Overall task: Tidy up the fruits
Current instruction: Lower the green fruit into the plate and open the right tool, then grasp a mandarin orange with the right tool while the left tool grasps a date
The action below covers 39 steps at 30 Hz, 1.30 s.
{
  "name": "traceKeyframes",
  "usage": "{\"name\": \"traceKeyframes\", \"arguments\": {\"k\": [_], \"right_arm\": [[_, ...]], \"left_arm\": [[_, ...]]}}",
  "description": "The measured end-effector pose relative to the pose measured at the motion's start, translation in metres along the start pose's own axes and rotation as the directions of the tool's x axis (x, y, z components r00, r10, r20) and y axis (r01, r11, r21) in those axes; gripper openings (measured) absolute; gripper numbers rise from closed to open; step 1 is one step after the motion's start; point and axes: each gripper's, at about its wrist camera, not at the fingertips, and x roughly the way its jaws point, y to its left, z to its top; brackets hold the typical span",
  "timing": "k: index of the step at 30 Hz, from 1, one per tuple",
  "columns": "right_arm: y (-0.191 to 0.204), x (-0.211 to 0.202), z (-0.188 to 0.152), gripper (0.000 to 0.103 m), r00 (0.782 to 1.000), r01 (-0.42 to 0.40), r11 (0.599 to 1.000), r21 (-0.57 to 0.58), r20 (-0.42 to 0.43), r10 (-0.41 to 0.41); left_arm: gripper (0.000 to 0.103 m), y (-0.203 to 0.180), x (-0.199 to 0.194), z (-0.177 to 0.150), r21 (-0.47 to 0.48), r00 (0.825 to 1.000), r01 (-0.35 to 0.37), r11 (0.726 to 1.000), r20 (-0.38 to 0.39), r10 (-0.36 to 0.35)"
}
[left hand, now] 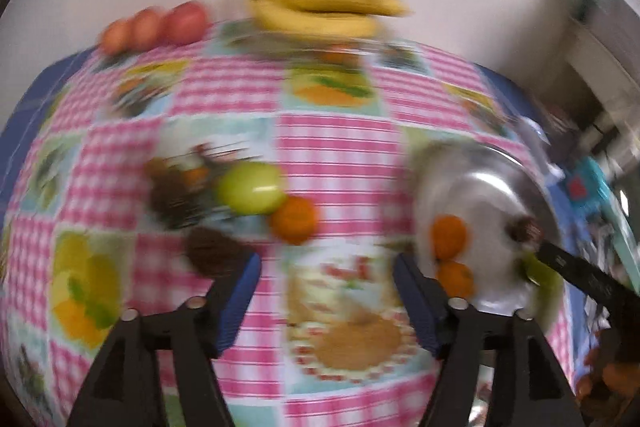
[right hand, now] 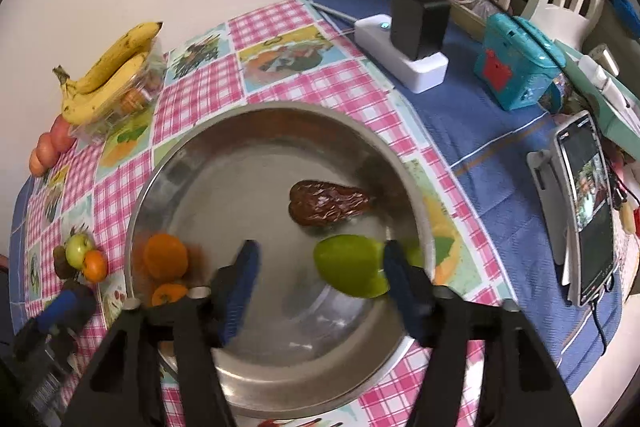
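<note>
Fruits lie in two groups on the worktop (right hand: 280,39), which is covered with a pink checked, fruit-printed cloth. Inside the wide round steel bowl (right hand: 192,163) sit a wrinkled dark brown pear-shaped fruit (right hand: 326,203), a green pear (right hand: 348,267) and two small orange mandarins (right hand: 166,256), the mandarins close together at the bowl's left side. The right gripper (right hand: 320,267) hangs over the bowl with its blue-padded jaws spread apart and holding nothing; the green pear lies just inside the right jaw, and whether they touch cannot be told. Left of the bowl, a round green apple (left hand: 250,188), another orange mandarin (left hand: 294,220) and some dark brown fruits (left hand: 212,251) cluster together on the cloth. The left gripper (left hand: 326,271), seen through motion blur, is above the cloth between that cluster and the bowl, its jaws released and empty, with one brown fruit just beside its left jaw. At the far edge near the wall, a bunch of yellow bananas (right hand: 108,71) rests on a clear plastic box (right hand: 140,83), with three red apples (left hand: 154,25) lined up beside it. On the blue cloth to the right stand a white power strip with a black adapter (right hand: 416,27), a teal box (right hand: 516,63) and a propped-up phone (right hand: 588,203).
</note>
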Motion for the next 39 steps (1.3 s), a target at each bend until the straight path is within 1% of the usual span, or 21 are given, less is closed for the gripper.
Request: {"name": "traceKeyframes", "arguments": {"k": [1, 3, 4, 5, 6, 7, 8, 12, 18, 21, 24, 28, 29, 32, 34, 37, 39], "right_arm": [[0.001, 0.001, 0.000, 0.076, 1.000, 0.000, 1.000, -0.002, -0.003, 0.000], [0.003, 0.002, -0.002, 0.077, 1.000, 0.006, 1.000, -0.010, -0.001, -0.006], [0.005, 0.002, -0.003, 0.078, 1.000, 0.009, 1.000, -0.017, 0.002, -0.009], [0.006, 0.002, -0.004, 0.080, 1.000, 0.011, 1.000, -0.021, 0.005, -0.011], [0.008, 0.003, -0.005, 0.083, 1.000, 0.016, 0.999, -0.030, 0.009, -0.016], [0.009, 0.003, -0.005, 0.087, 1.000, 0.023, 0.999, -0.037, 0.012, -0.022], [0.011, 0.003, -0.006, 0.093, 0.999, 0.029, 0.999, -0.042, 0.016, -0.028], [0.016, 0.004, -0.009, 0.094, 0.999, 0.019, 0.998, -0.053, 0.033, -0.017], [0.032, 0.000, -0.011, 0.094, 0.996, 0.014, 0.995, -0.098, 0.091, -0.005], [0.039, 0.002, -0.013, 0.094, 0.996, -0.006, 0.995, -0.095, 0.090, 0.015], [0.046, 0.001, -0.013, 0.094, 0.995, -0.028, 0.995, -0.099, 0.091, 0.037], [0.063, -0.006, -0.012, 0.094, 0.990, -0.066, 0.990, -0.124, 0.117, 0.080], [0.067, -0.007, -0.011, 0.094, 0.989, -0.078, 0.989, -0.127, 0.117, 0.093], [0.083, -0.008, -0.010, 0.094, 0.984, -0.115, 0.983, -0.140, 0.118, 0.132], [0.095, -0.011, -0.010, 0.094, 0.983, -0.118, 0.979, -0.164, 0.122, 0.139], [0.119, -0.015, -0.010, 0.094, 0.978, -0.135, 0.968, -0.212, 0.129, 0.164], [0.132, -0.017, -0.010, 0.094, 0.974, -0.154, 0.959, -0.237, 0.128, 0.188]], "left_arm": [[0.078, 0.012, 0.001, 0.001, -0.035, 0.999, -0.037, 0.999, -0.004, 0.037], [0.085, 0.035, 0.002, 0.002, -0.103, 0.994, -0.108, 0.989, -0.012, 0.107], [0.089, 0.045, 0.001, 0.001, -0.130, 0.991, -0.132, 0.983, -0.014, 0.131], [0.099, 0.054, 0.001, 0.001, -0.155, 0.988, -0.153, 0.976, -0.014, 0.153], [0.103, 0.064, -0.001, 0.000, -0.181, 0.985, -0.172, 0.968, -0.013, 0.173], [0.103, 0.073, -0.003, 0.000, -0.207, 0.981, -0.189, 0.960, -0.007, 0.192], [0.103, 0.082, -0.005, -0.001, -0.231, 0.977, -0.207, 0.951, -0.001, 0.213], [0.103, 0.102, -0.012, -0.001, -0.274, 0.969, -0.233, 0.933, 0.013, 0.246], [0.103, 0.128, -0.015, 0.001, -0.319, 0.968, -0.235, 0.918, 0.010, 0.251], [0.103, 0.143, -0.020, 0.005, -0.349, 0.964, -0.234, 0.908, 0.038, 0.263], [0.103, 0.156, -0.027, 0.008, -0.374, 0.957, -0.229, 0.899, 0.083, 0.278], [0.103, 0.175, -0.035, 0.012, -0.411, 0.951, -0.209, 0.887, 0.124, 0.282], [0.103, 0.179, -0.036, 0.013, -0.415, 0.952, -0.206, 0.886, 0.123, 0.279], [0.103, 0.189, -0.034, 0.016, -0.413, 0.965, -0.178, 0.893, 0.106, 0.241], [0.103, 0.196, -0.032, 0.016, -0.425, 0.971, -0.160, 0.891, 0.094, 0.219], [0.103, 0.207, -0.035, 0.016, -0.458, 0.965, -0.174, 0.871, 0.097, 0.244], [0.103, 0.215, -0.037, 0.016, -0.478, 0.967, -0.158, 0.864, 0.104, 0.234]]}}
